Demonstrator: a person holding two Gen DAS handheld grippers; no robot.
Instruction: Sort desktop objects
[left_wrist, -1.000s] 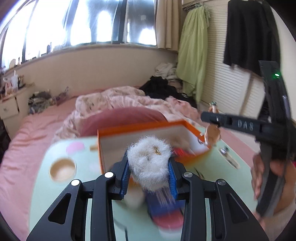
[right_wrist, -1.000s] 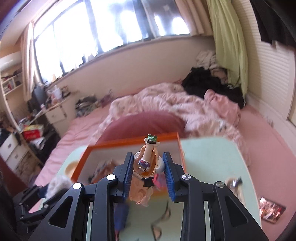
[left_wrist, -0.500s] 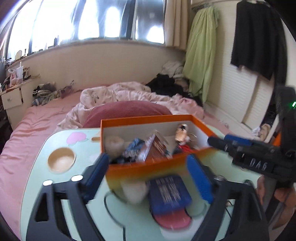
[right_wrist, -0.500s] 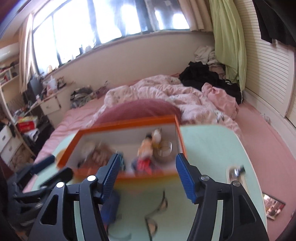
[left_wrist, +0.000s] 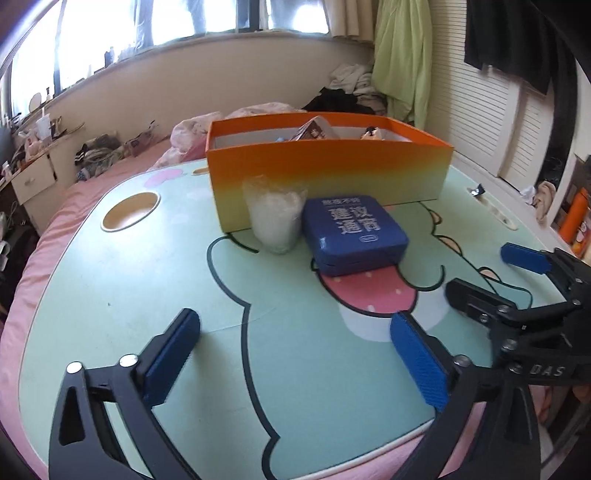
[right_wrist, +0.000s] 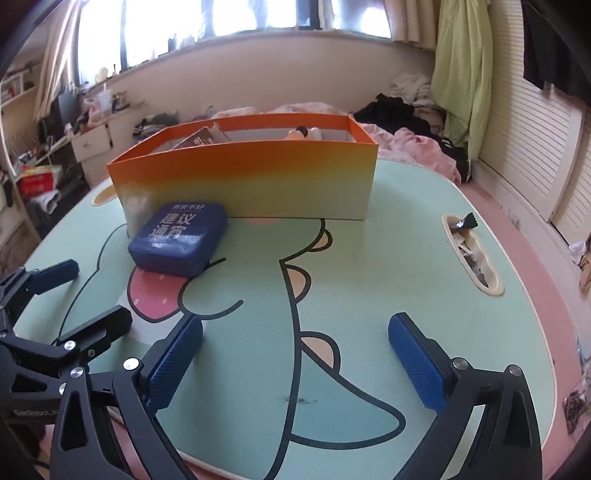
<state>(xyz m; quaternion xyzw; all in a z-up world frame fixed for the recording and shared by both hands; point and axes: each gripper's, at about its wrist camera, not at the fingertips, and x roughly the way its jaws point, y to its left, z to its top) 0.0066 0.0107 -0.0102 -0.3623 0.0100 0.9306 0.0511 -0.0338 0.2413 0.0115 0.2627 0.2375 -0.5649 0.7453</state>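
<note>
An orange box (left_wrist: 328, 173) (right_wrist: 243, 184) stands at the far side of the green cartoon table (left_wrist: 147, 288) (right_wrist: 369, 266). A packet and a figurine's head (right_wrist: 303, 133) show over its rim. In front of it lie a blue zip case (left_wrist: 351, 229) (right_wrist: 181, 236) and a clear cup of white stuff (left_wrist: 275, 214). My left gripper (left_wrist: 295, 339) (right_wrist: 98, 295) hovers low over the near table, its jaws opening with nothing between them. My right gripper (right_wrist: 297, 332) (left_wrist: 480, 269) is beside it, jaws also opening and empty.
A round cup recess (left_wrist: 131, 212) sits at the table's left. A long slot (right_wrist: 472, 254) with small clutter runs along its right. A pink bed with bedding lies behind the table, and a drawer unit stands far left.
Both grippers let go of their loads, a white fluffy ball on the left and a figurine on the right, over the box. Both opened wide, sank and drew back toward the near table edge.
</note>
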